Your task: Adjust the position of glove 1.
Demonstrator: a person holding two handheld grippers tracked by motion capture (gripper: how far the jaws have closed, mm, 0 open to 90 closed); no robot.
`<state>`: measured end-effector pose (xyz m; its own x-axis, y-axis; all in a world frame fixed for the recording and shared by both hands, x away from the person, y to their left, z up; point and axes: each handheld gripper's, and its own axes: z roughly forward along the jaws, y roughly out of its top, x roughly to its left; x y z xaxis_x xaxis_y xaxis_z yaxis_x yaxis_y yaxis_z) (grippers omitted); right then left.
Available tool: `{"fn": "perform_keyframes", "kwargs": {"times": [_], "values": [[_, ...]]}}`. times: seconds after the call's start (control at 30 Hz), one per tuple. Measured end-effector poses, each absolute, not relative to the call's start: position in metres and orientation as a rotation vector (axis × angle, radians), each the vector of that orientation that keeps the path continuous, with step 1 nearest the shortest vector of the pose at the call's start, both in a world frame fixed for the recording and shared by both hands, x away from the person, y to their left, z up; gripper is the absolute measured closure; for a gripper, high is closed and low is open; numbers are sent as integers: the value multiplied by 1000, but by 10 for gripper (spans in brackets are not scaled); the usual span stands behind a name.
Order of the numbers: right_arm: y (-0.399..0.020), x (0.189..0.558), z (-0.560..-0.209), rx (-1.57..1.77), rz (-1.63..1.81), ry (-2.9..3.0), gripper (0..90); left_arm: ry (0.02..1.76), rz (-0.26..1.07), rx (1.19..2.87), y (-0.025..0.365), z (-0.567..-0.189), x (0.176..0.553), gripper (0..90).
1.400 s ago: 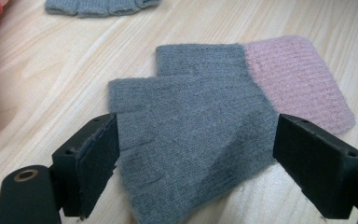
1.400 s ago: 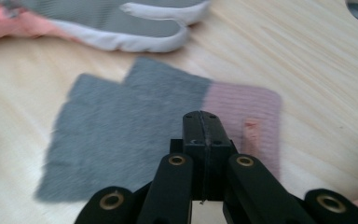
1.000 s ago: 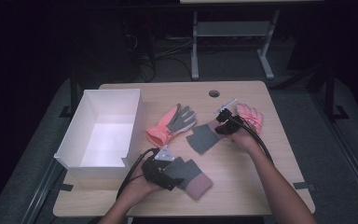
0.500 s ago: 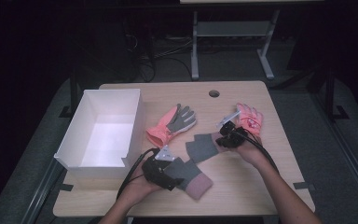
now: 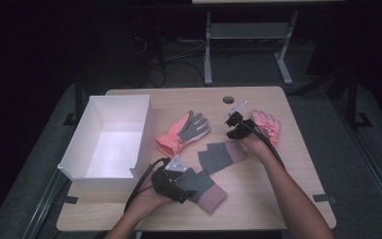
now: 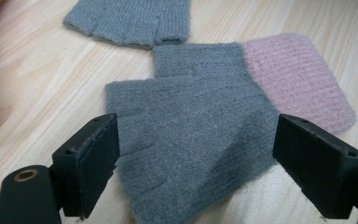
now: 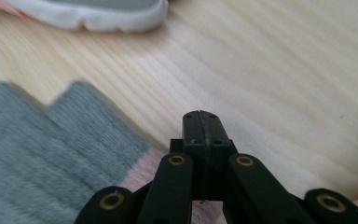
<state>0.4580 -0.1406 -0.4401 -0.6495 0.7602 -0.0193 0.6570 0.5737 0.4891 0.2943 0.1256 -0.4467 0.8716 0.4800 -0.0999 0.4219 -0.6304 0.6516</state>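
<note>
A grey knitted fingerless glove with a pink ribbed cuff (image 6: 200, 135) is seen lying flat on the pale wooden table (image 5: 288, 199), near its front edge, with the cuff turned toward the person's right. In the left gripper view, the glove's finger end is framed by the two black jaws of the left gripper (image 6: 196, 158), which are spread wide, one at each side of the knit and not pressed on it. In the high view the left gripper (image 5: 171, 181) is held low over this glove (image 5: 206, 191) by the person's left hand.

A second grey knitted fingerless glove with a pink cuff (image 5: 221, 155) is laid just beyond the first, nearer the table's middle, and the two are not seen to touch. Its cuff end is met by the person's right hand, in which the right gripper (image 5: 236, 124) is raised. In the right gripper view the jaws of the right gripper (image 7: 202, 128) are pressed together with nothing between them, above bare wood beside the second glove (image 7: 42, 154).

Farther back, a pink and grey padded winter glove (image 5: 184, 132) is spread left of centre, and a second pink padded glove (image 5: 268, 124) is partly covered by the right gripper. An open white rectangular box (image 5: 79, 144) is set at the table's left side.
</note>
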Motion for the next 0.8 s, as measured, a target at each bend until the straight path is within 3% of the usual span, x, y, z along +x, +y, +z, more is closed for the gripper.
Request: {"fn": "perform_keyframes", "kwargs": {"times": [0.23,0.8], "values": [[-153,446,-444,1198,636,2603,900,644,112,2342,125,-447,295,141],[-197,367,-442,1142,699,2645,900,651,114,2329,123,-449,294,141]]}}
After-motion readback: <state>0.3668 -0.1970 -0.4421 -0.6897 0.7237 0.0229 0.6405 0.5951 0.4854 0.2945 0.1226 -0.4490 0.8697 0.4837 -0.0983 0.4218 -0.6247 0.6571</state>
